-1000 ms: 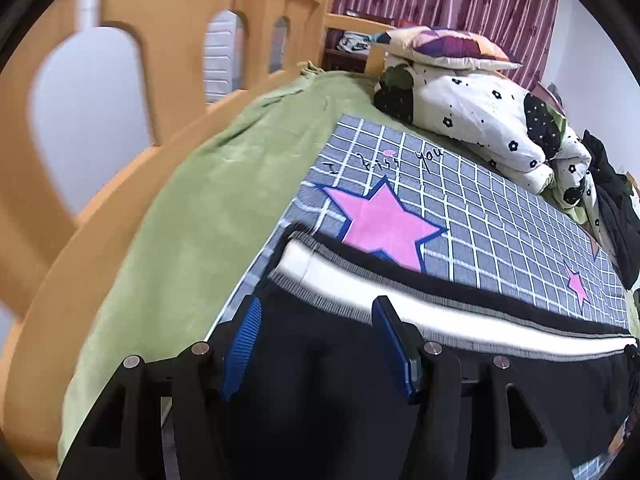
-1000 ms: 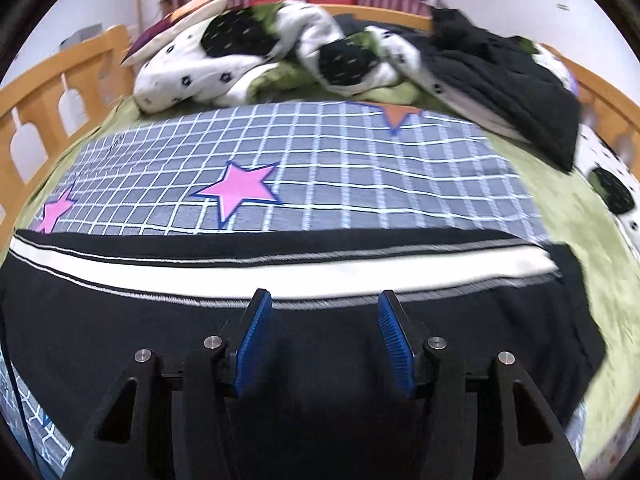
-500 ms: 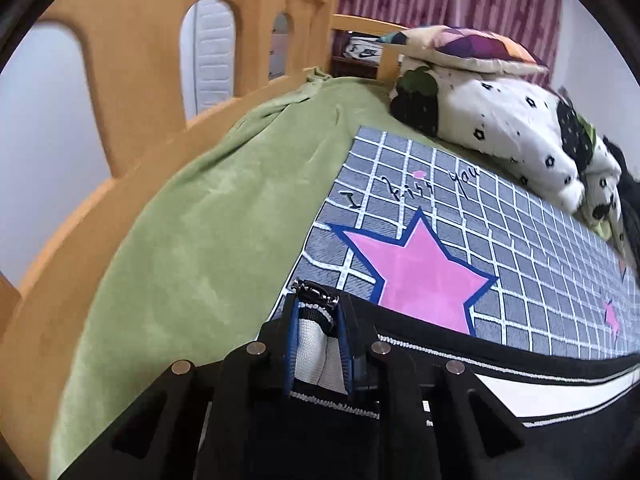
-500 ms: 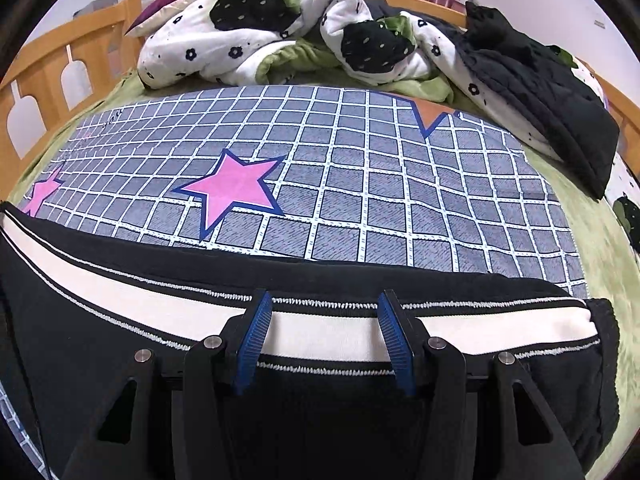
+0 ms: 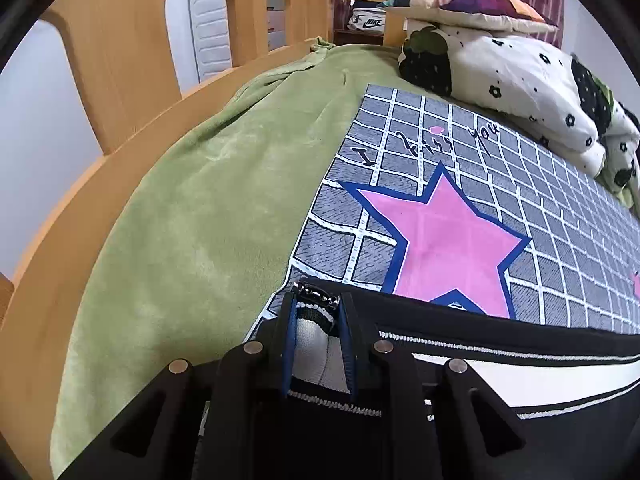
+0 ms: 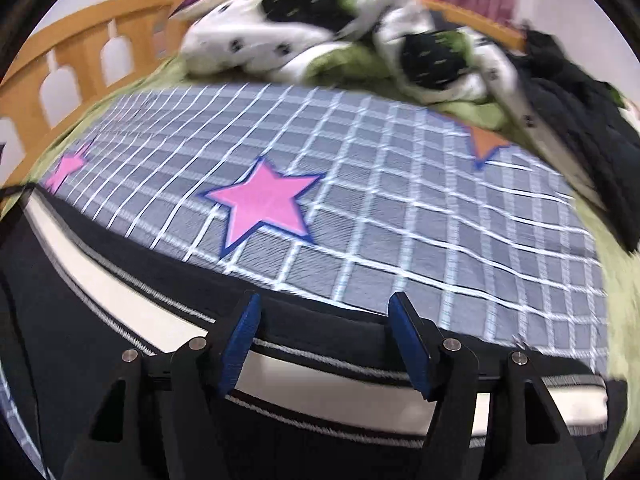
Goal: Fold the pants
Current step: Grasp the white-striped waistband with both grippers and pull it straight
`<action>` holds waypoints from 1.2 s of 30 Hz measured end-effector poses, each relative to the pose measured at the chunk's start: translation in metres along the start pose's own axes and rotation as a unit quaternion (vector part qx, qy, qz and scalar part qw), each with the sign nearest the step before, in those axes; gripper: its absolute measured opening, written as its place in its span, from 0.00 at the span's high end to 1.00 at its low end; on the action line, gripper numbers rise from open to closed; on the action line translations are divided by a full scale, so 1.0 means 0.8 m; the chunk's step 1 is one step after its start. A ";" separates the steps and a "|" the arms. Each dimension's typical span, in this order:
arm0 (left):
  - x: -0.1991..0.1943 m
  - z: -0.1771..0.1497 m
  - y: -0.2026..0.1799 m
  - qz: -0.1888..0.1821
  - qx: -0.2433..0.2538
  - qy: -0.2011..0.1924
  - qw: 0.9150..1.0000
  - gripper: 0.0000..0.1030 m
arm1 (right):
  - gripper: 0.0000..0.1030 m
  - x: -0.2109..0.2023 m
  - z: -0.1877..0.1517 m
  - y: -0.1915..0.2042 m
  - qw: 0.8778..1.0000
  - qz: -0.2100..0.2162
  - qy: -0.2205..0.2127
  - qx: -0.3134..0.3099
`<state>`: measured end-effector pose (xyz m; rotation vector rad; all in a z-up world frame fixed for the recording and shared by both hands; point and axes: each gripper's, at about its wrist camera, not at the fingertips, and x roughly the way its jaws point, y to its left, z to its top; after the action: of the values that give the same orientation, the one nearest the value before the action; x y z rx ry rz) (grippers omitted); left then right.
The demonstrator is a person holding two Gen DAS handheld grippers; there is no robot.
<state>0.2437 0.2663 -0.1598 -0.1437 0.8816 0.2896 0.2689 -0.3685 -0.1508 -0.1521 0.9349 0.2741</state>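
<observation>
Left wrist view: black pants point(image 5: 500, 400) with a white side stripe are laid across the near edge of a grid-patterned sheet point(image 5: 460, 148) printed with pink stars. A corner of the striped edge is clamped between the closed pads of the left gripper point(image 5: 317, 312). In the right wrist view, which is blurred, the right gripper point(image 6: 328, 340) is seen with its fingers spread apart over the stripe, nothing pinched. A green blanket point(image 5: 192, 220) is noted beside the sheet, bordered by a wooden bed rail point(image 5: 120, 60). A rumpled spotted quilt point(image 5: 520, 76) is piled at the far end.
</observation>
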 end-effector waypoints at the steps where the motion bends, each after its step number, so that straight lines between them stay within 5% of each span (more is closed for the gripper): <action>1: 0.000 0.001 -0.001 0.003 0.004 -0.001 1.000 0.81 | 0.37 0.011 0.002 0.005 1.000 0.005 0.019 -0.020; 3: -0.004 0.000 -0.001 0.003 0.007 -0.005 1.000 0.81 | 0.47 0.028 -0.001 0.015 0.997 0.012 0.050 -0.057; 5: -0.008 -0.002 0.002 -0.002 0.003 -0.010 1.000 0.81 | 0.80 0.030 -0.008 0.028 0.993 0.034 0.060 -0.093; 8: -0.016 0.001 0.010 -0.021 -0.017 -0.028 0.999 0.81 | 0.94 0.015 -0.009 0.039 0.992 0.007 0.036 -0.121; 11: -0.008 0.005 0.016 -0.029 -0.038 -0.023 0.999 0.81 | 0.94 -0.007 -0.003 0.026 0.997 0.023 -0.012 -0.078; 16: 0.000 0.001 -0.011 0.030 0.013 -0.018 0.999 0.78 | 0.90 0.041 -0.017 0.035 0.998 -0.013 0.002 -0.069; 19: -0.013 0.001 -0.012 0.063 0.019 -0.004 0.998 0.55 | 0.78 0.031 -0.011 0.029 0.999 -0.021 0.001 -0.042; 21: -0.034 -0.005 -0.006 0.048 0.004 -0.012 0.999 0.47 | 0.74 0.005 -0.009 0.010 0.999 -0.026 -0.018 -0.003; 24: -0.051 -0.013 -0.012 0.012 -0.006 -0.016 1.000 0.37 | 0.51 -0.028 -0.026 -0.016 0.995 -0.067 -0.051 0.043; 27: -0.037 -0.019 -0.040 -0.013 0.016 0.001 1.000 0.36 | 0.49 -0.015 -0.051 -0.050 0.991 -0.101 -0.012 0.087; 29: -0.016 -0.024 -0.056 0.025 0.034 0.014 0.999 0.36 | 0.47 0.015 -0.068 -0.070 0.987 -0.111 0.024 0.115; 32: -0.014 -0.028 -0.069 0.049 0.049 0.010 0.998 0.36 | 0.46 0.010 -0.072 -0.068 0.986 -0.120 0.005 0.120; 36: -0.037 -0.026 -0.064 0.017 0.031 0.017 0.999 0.36 | 0.46 -0.009 -0.068 -0.063 0.981 -0.129 0.011 0.143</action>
<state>0.2264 0.2067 -0.1500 -0.0755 0.9259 0.2917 0.2378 -0.4315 -0.1761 -0.0102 0.9544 -0.1022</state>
